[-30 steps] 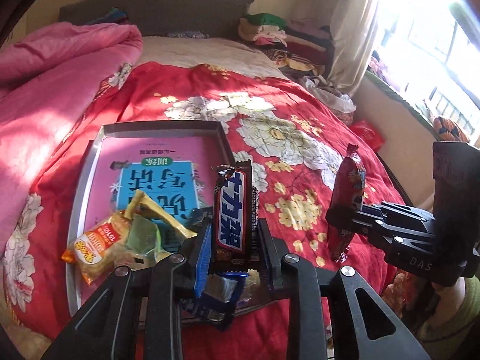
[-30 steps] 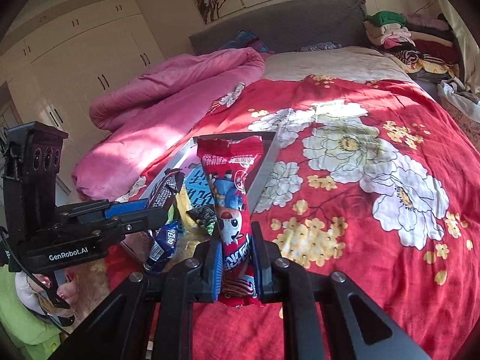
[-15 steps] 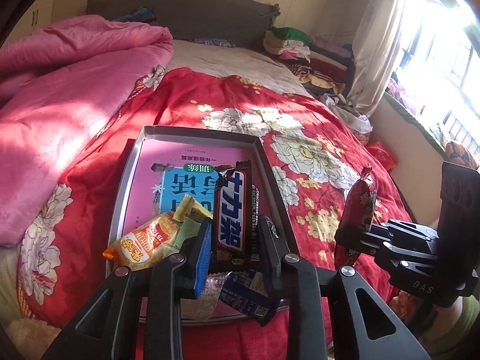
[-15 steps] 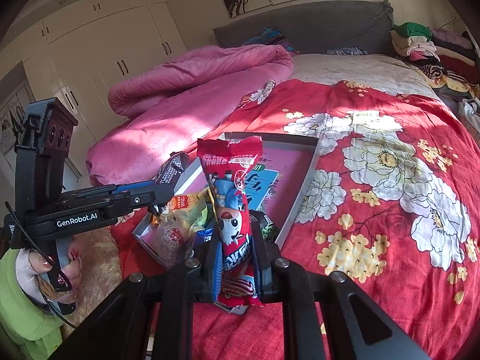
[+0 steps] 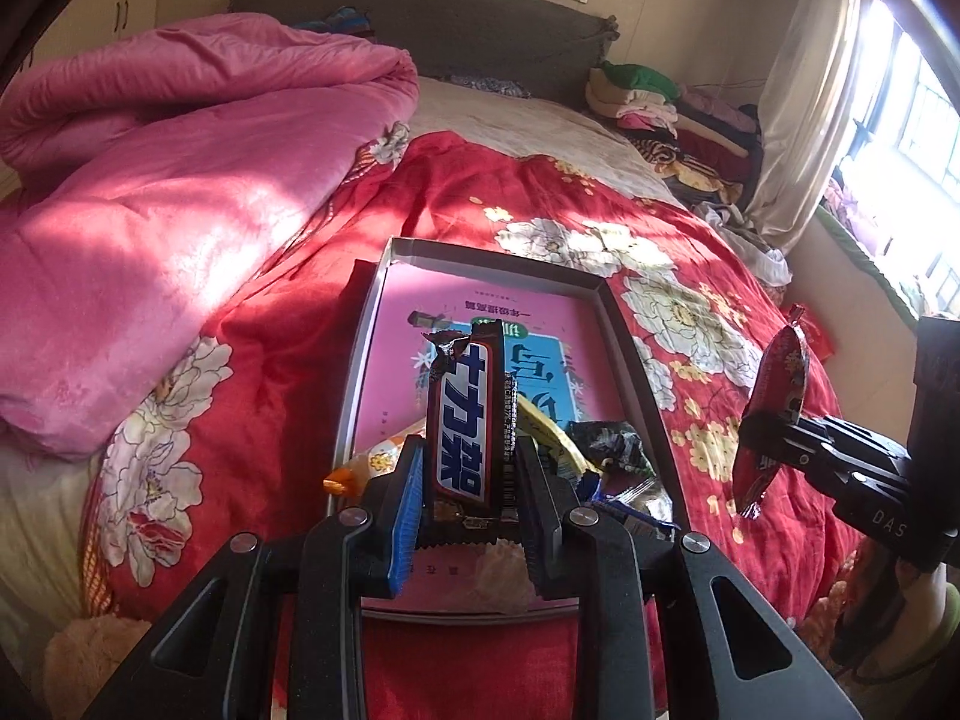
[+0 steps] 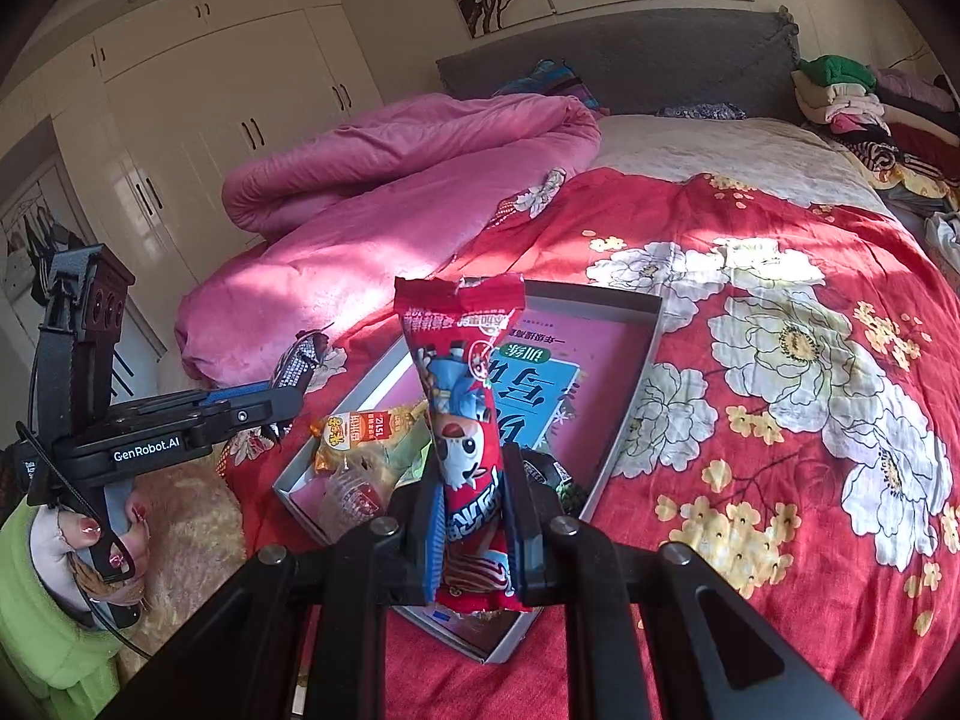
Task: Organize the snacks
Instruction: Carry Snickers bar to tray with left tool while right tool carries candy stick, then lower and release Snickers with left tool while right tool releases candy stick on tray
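My left tool [image 5: 465, 480] is clamped on a brown chocolate bar [image 5: 465, 414], which stands upright between its pads, and my right tool [image 6: 471, 516] is clamped on a red snack pouch [image 6: 462, 420] with a cartoon figure, also upright. Just beyond and below both tools lies the shallow grey box [image 5: 624, 330] on the red floral bedspread [image 5: 540, 198]; a pink booklet lines its floor, and near my tools sit the loose snacks: an orange packet [image 6: 360, 429], a clear wrapper, a dark crinkled one [image 5: 612, 444] and a blue one. The far half of the box, ahead of the tools, looks bare, so I judge that is where these two should go. To do it well I would carry each tool forward over the pile, lower it until the wrapper's bottom end nears the booklet, tip it flat, then release, laying bar and pouch side by side. Both wrappers are slick and light; letting go from high up may send them sliding.
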Available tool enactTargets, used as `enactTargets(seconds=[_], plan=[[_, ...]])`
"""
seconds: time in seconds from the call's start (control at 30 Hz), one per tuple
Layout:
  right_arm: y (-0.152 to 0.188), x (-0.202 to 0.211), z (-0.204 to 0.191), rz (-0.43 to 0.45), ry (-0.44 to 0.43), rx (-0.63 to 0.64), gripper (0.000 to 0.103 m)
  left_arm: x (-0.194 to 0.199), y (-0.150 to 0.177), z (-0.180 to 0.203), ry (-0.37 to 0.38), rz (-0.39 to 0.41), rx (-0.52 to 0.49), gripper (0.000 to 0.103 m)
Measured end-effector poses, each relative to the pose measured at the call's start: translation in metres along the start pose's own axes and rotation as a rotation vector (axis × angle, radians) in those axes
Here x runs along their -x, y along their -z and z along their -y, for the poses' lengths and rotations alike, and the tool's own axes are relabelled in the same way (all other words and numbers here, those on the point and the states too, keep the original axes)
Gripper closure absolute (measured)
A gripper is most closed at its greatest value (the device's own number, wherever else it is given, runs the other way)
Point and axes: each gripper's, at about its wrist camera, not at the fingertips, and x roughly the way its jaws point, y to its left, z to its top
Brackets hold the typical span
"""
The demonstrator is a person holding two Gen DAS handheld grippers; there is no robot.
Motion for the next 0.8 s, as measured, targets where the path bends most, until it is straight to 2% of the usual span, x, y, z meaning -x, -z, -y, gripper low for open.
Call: enactTargets(seconds=[0.33, 0.8], plan=[[0.003, -0.022, -0.015, -0.037, -0.014, 0.029, 0.086, -0.021, 0.009, -0.012, -0.023, -0.069, 0.028, 0.074], [0.008, -0.033, -0.003, -0.063, 0.002, -0.004, 0.086, -0.044, 0.018, -0.003, -0.029, -0.133, -0.011, 0.074]])
